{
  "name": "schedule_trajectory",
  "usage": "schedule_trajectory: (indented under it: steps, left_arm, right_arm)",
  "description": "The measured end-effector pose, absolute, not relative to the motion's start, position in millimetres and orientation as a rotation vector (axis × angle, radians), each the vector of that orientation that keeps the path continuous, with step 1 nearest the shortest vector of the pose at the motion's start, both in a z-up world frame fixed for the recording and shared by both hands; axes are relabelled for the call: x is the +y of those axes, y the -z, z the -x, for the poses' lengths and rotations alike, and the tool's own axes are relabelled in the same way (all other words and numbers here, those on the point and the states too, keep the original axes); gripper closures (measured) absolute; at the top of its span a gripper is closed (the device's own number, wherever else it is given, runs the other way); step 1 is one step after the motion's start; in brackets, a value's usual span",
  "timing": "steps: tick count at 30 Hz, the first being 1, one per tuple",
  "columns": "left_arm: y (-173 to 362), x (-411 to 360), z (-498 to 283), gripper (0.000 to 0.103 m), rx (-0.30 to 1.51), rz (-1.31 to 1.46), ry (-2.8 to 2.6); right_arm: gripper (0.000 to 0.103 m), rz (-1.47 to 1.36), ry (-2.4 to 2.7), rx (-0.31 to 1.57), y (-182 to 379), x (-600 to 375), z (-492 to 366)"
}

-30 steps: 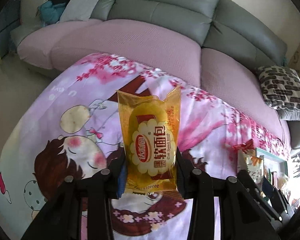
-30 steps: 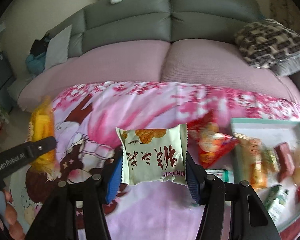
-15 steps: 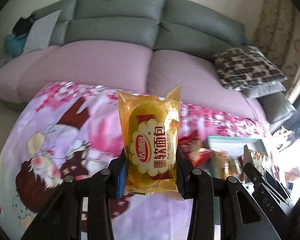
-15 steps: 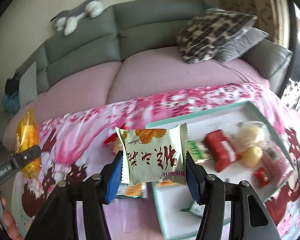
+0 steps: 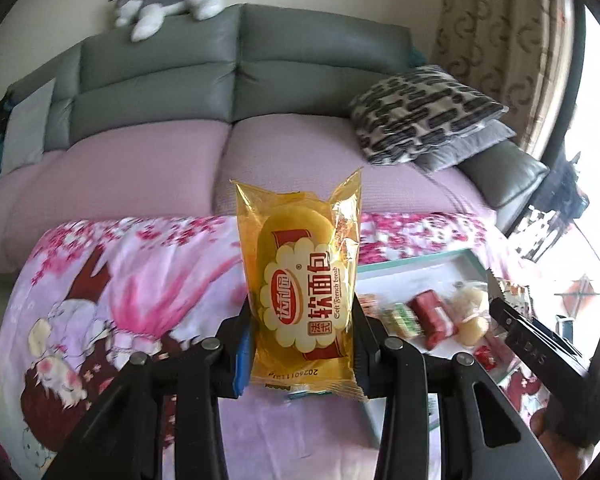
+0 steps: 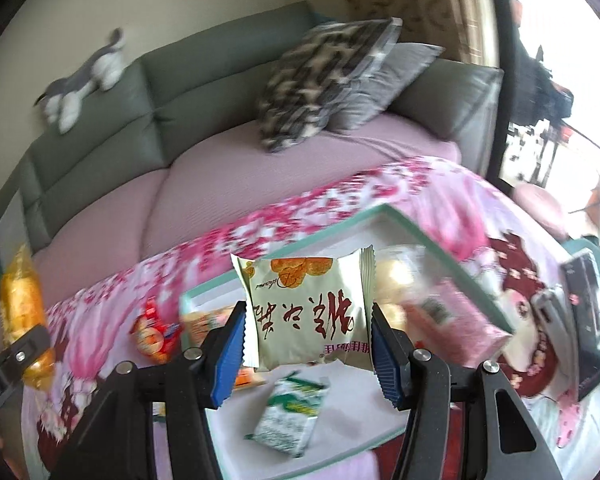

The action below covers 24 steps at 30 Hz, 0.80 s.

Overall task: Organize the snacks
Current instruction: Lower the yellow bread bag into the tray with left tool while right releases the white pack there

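Between the black fingers (image 5: pixel 364 344) with blue pads sits a translucent golden-yellow bread packet (image 5: pixel 302 296) bearing a cream scalloped label, a red oval logo and dark red characters. The other fingers (image 6: pixel 384 354), also black with blue ridged pads, flank a pale green-white pastry packet (image 6: pixel 308 312) printed with orange biscuits and dark red characters. Beyond both fingers lie a pink-and-white blossom-patterned cloth (image 5: pixel 160 252) with a cartoon girl, a white tray (image 6: pixel 384 210) rimmed in mint green, a grey sofa (image 5: pixel 204 76) with mauve seat covers, a black-and-cream patterned cushion (image 5: pixel 416 112), and a grey-and-white plush dog (image 5: pixel 172 0).
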State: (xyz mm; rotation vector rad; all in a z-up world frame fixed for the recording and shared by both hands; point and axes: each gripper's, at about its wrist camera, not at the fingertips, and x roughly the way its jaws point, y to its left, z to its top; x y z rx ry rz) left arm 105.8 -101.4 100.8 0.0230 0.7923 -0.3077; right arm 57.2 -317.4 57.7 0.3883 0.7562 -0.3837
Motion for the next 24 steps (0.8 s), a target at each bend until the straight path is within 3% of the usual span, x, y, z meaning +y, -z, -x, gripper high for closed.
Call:
schedule_trajectory:
  steps: [10, 24]
  left_arm:
    - [-80, -176, -98, 0.062, 0.795, -0.112, 0.451]
    - [-38, -216, -106, 0.061, 0.853, -0.15, 0.466]
  right_arm:
    - [0.043, -0.474, 0.516, 0.767, -49, -371, -33]
    - [0.043, -0.506, 0.505, 0.83, -29, -383, -35]
